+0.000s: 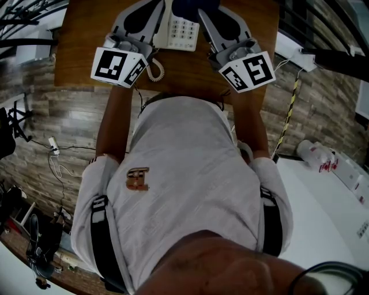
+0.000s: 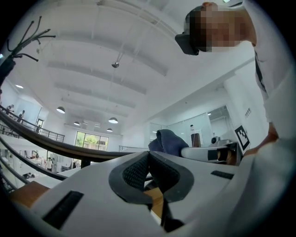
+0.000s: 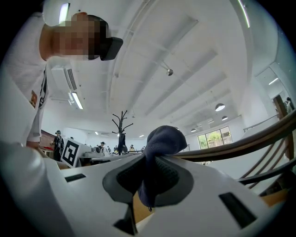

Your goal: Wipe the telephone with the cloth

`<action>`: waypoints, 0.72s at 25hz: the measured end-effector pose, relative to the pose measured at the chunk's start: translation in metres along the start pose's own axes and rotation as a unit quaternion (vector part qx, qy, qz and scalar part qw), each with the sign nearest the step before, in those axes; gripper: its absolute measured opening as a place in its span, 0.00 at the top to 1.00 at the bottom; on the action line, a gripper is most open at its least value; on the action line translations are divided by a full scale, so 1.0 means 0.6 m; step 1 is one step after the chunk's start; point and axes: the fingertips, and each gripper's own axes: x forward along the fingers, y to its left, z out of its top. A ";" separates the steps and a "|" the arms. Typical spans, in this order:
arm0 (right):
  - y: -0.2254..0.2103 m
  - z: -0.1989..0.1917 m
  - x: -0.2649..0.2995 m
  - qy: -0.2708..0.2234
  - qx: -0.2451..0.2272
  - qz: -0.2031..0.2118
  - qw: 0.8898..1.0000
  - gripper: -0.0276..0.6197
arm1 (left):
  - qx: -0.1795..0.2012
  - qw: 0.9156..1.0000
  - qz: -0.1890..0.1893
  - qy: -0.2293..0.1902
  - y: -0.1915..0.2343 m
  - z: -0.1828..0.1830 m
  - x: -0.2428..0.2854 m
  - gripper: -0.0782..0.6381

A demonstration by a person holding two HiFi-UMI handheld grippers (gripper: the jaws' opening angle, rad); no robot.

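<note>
Seen from the head view, a white telephone with a keypad lies at the far side of the wooden table, its coiled cord trailing to the left. My left gripper rests left of the phone, shut with nothing in it; in the left gripper view its pads meet. My right gripper sits right of the phone, shut on a dark blue cloth that bulges above the jaws. The cloth also shows in the left gripper view. Both gripper cameras point up at the ceiling.
The person's torso fills the middle of the head view. A white table stands at the right with bottles on it. Cables lie on the plank floor at the left. A dark railing runs along the top left.
</note>
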 end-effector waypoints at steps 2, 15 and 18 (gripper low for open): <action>0.002 0.000 -0.001 -0.003 -0.003 0.001 1.000 0.86 | 0.006 1.000 0.000 -0.003 -0.002 0.002 -0.001 0.87; 0.012 -0.003 -0.006 -0.002 -0.007 0.014 1.000 0.86 | 0.013 1.000 0.007 -0.003 -0.011 0.008 -0.003 0.87; 0.013 -0.003 -0.011 -0.003 -0.008 0.012 1.000 0.86 | 0.014 1.000 0.008 -0.005 -0.014 0.008 -0.007 0.87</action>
